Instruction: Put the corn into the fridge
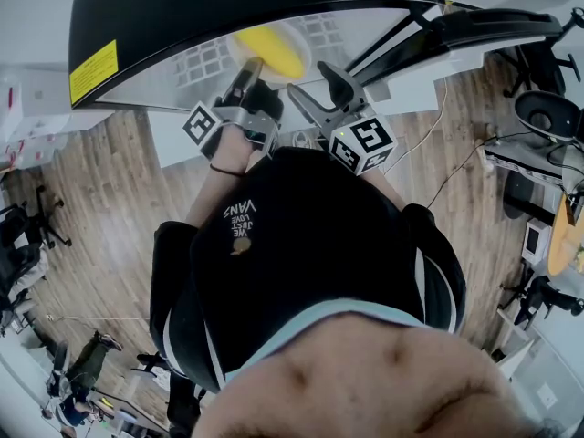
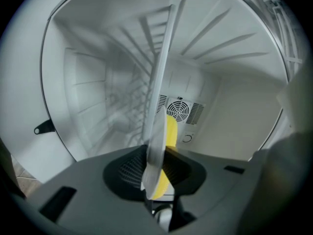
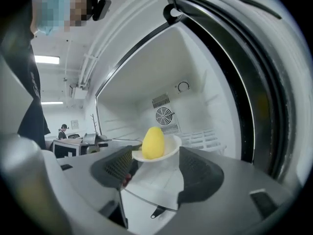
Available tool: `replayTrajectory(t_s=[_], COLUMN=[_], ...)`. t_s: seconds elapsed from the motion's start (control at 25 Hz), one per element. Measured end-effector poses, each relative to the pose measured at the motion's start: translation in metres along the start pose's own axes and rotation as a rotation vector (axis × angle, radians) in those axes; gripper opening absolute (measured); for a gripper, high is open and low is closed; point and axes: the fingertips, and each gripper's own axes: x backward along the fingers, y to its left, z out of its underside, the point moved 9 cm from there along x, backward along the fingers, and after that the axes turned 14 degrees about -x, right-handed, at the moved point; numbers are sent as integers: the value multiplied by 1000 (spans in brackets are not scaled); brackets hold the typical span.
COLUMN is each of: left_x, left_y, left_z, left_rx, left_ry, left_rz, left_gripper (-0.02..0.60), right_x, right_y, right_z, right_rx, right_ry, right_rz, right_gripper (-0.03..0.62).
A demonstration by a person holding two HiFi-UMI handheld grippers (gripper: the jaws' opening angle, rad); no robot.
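Observation:
The corn (image 1: 271,49), a yellow cob, lies on a small white plate (image 1: 294,35) inside the open fridge (image 1: 365,26). My left gripper (image 1: 252,69) is shut on the plate's rim. In the left gripper view the plate (image 2: 159,102) runs edge-on between the jaws of the left gripper (image 2: 152,180), with the corn (image 2: 169,131) beside it. My right gripper (image 1: 316,84) is to the right of the plate, open. In the right gripper view the corn (image 3: 153,142) and plate (image 3: 172,149) sit just beyond the right gripper (image 3: 156,164), with nothing between its pads.
The fridge's back wall carries a round fan vent (image 3: 165,115). A glass shelf (image 3: 156,180) lies under the plate. The black door seal (image 3: 254,92) curves at the right. Wire shelving (image 1: 205,62) is at the left. A person (image 3: 63,130) sits far back by desks.

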Motion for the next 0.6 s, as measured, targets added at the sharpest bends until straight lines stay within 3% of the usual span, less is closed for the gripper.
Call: replayTrajectory(t_s=[0.36, 0.6], left_x=[1, 1], left_y=[0, -2], left_z=[1, 0], left_rx=[2, 4], left_ry=[-14, -15], left_rz=[8, 13], left_gripper=[71, 72], right_x=[-8, -13], right_y=[6, 8], right_z=[6, 7], right_rx=[128, 154], right_ry=[58, 65], right_rz=[32, 46], right_gripper=[310, 310])
